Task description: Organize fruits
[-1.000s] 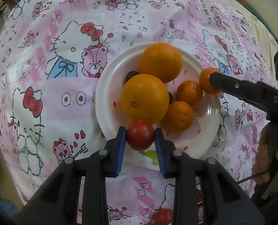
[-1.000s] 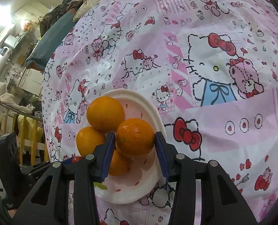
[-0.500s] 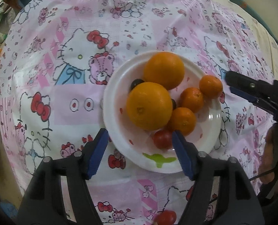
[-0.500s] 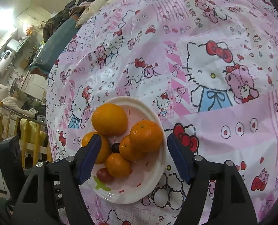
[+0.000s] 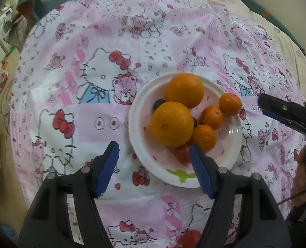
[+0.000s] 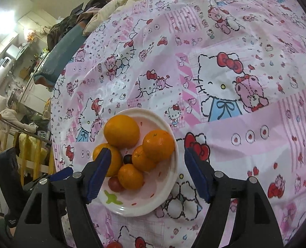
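Observation:
A white plate (image 5: 231, 157) (image 6: 153, 204) on the pink cartoon tablecloth holds two large oranges (image 5: 171, 124) (image 6: 121, 131), three small mandarins (image 5: 229, 104) (image 6: 158, 146), a red tomato (image 5: 182, 154) (image 6: 114, 184) and a dark grape (image 5: 158, 104) (image 6: 127, 158). My left gripper (image 5: 154, 168) is open and empty, above the plate's near left edge. My right gripper (image 6: 146, 173) is open and empty, above the plate; it shows at the right of the left wrist view (image 5: 281, 111).
Another red tomato lies on the cloth near the bottom edge of both views (image 5: 191, 237) (image 6: 113, 245). The tablecloth (image 5: 111, 82) spreads wide around the plate. Beyond the table's far side are a blue chair back (image 6: 57, 53) and household clutter.
Both grippers opened and drew back. The left one let the tomato go onto the plate; the right one let a mandarin go onto the plate's edge.

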`<state>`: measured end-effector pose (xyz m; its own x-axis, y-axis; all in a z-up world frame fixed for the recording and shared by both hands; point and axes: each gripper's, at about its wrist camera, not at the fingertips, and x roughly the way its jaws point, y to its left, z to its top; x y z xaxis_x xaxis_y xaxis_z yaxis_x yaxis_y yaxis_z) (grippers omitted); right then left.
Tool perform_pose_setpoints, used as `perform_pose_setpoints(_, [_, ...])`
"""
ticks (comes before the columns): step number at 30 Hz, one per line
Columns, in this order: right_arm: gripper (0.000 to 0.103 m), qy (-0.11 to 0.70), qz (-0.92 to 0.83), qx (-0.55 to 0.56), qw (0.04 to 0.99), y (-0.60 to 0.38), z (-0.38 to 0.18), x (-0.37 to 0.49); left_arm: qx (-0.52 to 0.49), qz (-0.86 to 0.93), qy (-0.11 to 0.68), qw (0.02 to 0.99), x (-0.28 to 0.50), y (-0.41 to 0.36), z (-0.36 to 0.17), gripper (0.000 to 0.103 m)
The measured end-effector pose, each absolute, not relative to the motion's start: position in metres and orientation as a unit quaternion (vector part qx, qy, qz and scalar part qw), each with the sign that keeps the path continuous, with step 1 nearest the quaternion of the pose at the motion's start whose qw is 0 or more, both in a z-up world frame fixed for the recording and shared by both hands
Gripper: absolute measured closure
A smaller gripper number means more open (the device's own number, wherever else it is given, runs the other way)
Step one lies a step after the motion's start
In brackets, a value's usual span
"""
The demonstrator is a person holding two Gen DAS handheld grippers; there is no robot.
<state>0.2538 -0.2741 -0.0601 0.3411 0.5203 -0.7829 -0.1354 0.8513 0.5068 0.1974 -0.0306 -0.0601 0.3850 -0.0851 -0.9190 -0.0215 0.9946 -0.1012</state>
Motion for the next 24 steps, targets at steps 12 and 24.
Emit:
perform_pose_setpoints(12, [0.027,0.52,0.195,0.198,0.807,-0.281,-0.033,0.195,-0.043,-0.002,0.531,0.847,0.168,-0.017,-0.041,0.025])
perform_pose_setpoints(24, [0.027,0.528,0.197,0.21,0.799,-0.276,-0.031,0.131,-0.044,0.025,0.516,0.855,0.117,-0.001,-0.016,0.025])
